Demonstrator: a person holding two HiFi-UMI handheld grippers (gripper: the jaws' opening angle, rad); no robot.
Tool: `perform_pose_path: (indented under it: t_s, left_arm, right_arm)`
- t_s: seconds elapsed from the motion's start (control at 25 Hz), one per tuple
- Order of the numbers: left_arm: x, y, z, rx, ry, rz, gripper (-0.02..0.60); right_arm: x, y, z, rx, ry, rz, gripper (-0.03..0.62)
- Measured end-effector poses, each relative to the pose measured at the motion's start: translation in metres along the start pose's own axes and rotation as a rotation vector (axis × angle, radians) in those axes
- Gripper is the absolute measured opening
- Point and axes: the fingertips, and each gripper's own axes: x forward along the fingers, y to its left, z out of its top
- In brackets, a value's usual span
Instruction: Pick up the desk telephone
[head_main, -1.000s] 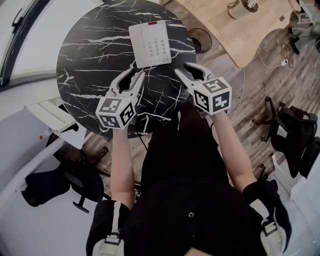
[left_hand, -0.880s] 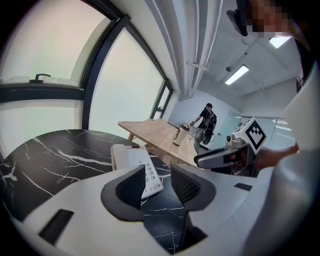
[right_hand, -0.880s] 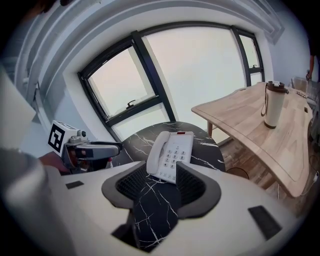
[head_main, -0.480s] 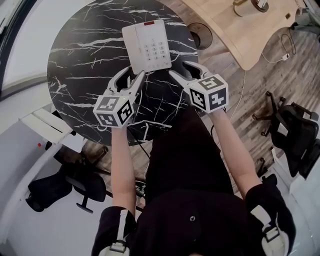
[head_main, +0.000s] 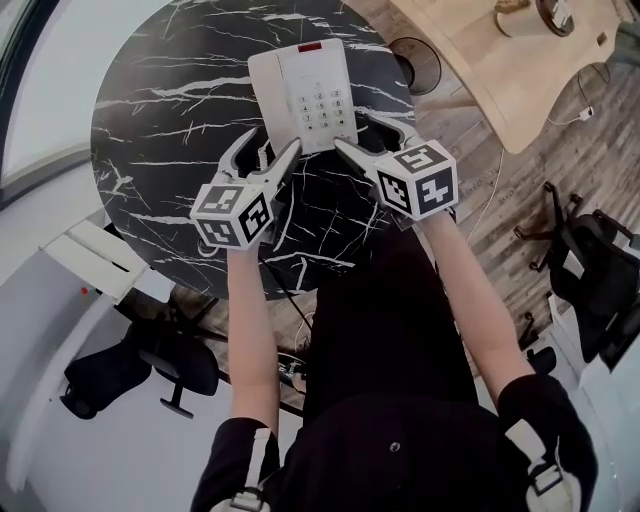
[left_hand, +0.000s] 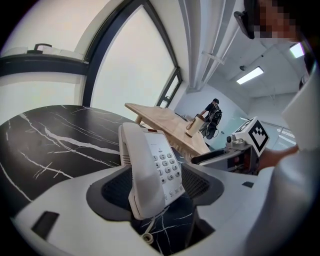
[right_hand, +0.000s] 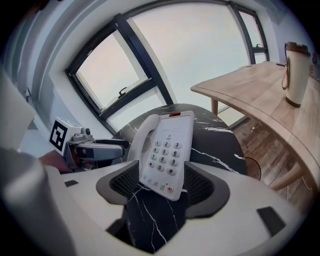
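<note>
The white desk telephone (head_main: 303, 95), with its handset on the left and keypad on the right, lies flat on the round black marble table (head_main: 150, 120). My left gripper (head_main: 265, 152) is at its near left corner. In the left gripper view the telephone's (left_hand: 150, 170) handset end stands between the open jaws of the left gripper (left_hand: 155, 187), with the pads not pressing. My right gripper (head_main: 368, 135) is at the near right corner, and the keypad end of the telephone (right_hand: 165, 152) sits between the jaws of the right gripper (right_hand: 160, 185). Both pairs of jaws have just been opening.
A light wooden desk (head_main: 500, 70) stands beyond the table at the right, with a tall tumbler (right_hand: 295, 75) on it. Black office chairs stand at the right (head_main: 590, 270) and lower left (head_main: 130, 370). A curled cord end (left_hand: 147, 237) lies by the phone's near edge.
Both grippers have moved forward and down to the telephone's near corners. Their jaws have spread wider, and the phone's near end now lies between them.
</note>
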Motion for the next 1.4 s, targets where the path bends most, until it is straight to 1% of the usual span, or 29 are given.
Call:
perform_pose_path:
  t_s: [0.08,0.2,0.28,0.52,0.68,0.88,1.16,1.4]
  left_arm:
    - [0.007,0.006,-0.001,-0.018,0.008,-0.001,0.320]
    - [0.017,0.013,-0.002,-0.044,0.023,-0.015,0.338]
    - [0.022,0.017,-0.003,-0.060,0.030,-0.024,0.339]
    - [0.034,0.030,0.002,-0.127,-0.005,-0.062,0.347]
    - [0.042,0.035,0.000,-0.126,0.013,-0.077,0.347]
    - [0.049,0.034,-0.001,-0.127,0.032,-0.117,0.354]
    - [0.052,0.035,-0.001,-0.137,0.035,-0.167,0.371]
    - [0.053,0.036,-0.002,-0.150,0.033,-0.191,0.379]
  right_arm:
    - [0.007,-0.006,0.005,0.021,-0.011,-0.013,0.279]
    - [0.018,-0.011,0.011,0.052,-0.025,-0.007,0.281]
    - [0.024,-0.015,0.014,0.074,-0.031,-0.008,0.281]
    - [0.042,-0.025,0.016,0.096,-0.026,-0.024,0.291]
    - [0.055,-0.027,0.020,0.088,-0.019,-0.027,0.295]
    - [0.063,-0.030,0.019,0.114,-0.008,-0.014,0.295]
    - [0.071,-0.034,0.020,0.099,0.002,-0.035,0.295]
    - [0.072,-0.035,0.019,0.102,0.007,-0.020,0.295]
